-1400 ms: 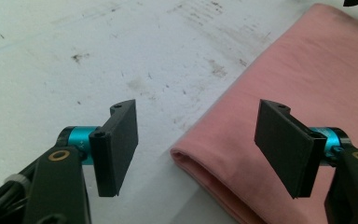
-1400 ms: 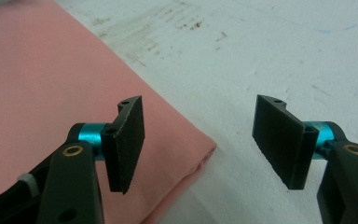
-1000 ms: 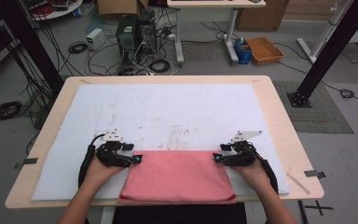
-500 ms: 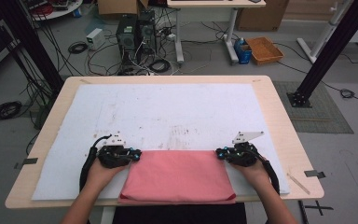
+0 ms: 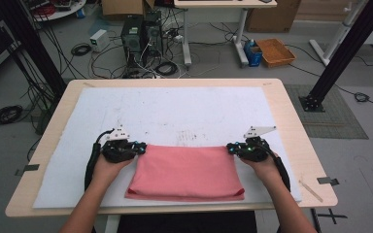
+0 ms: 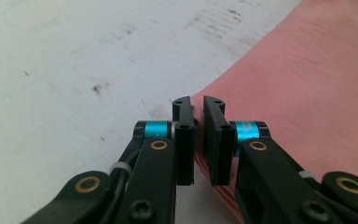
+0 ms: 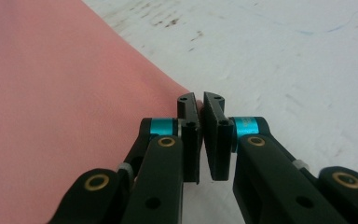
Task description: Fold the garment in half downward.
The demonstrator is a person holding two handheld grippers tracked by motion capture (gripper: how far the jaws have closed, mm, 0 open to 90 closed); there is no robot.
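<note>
A salmon-pink cloth (image 5: 184, 170) lies folded flat on the white mat (image 5: 175, 109), near the table's front edge. My left gripper (image 5: 140, 148) is at the cloth's far left corner, and my right gripper (image 5: 230, 148) is at its far right corner. In the left gripper view the jaws of the left gripper (image 6: 197, 105) are nearly together, pinching the cloth's (image 6: 307, 70) layered edge. In the right gripper view the right gripper (image 7: 199, 101) is likewise shut on the corner of the cloth (image 7: 51, 93).
The wooden table (image 5: 291, 121) rims the mat on all sides. A thin wooden stick (image 5: 311, 190) lies near the front right corner. Beyond the table, the floor holds computer towers (image 5: 141, 34), cables and an orange bin (image 5: 275, 51).
Both grippers have shifted slightly away from the person, and the cloth's far edge has gone with them. Their hold on the two corners is unchanged.
</note>
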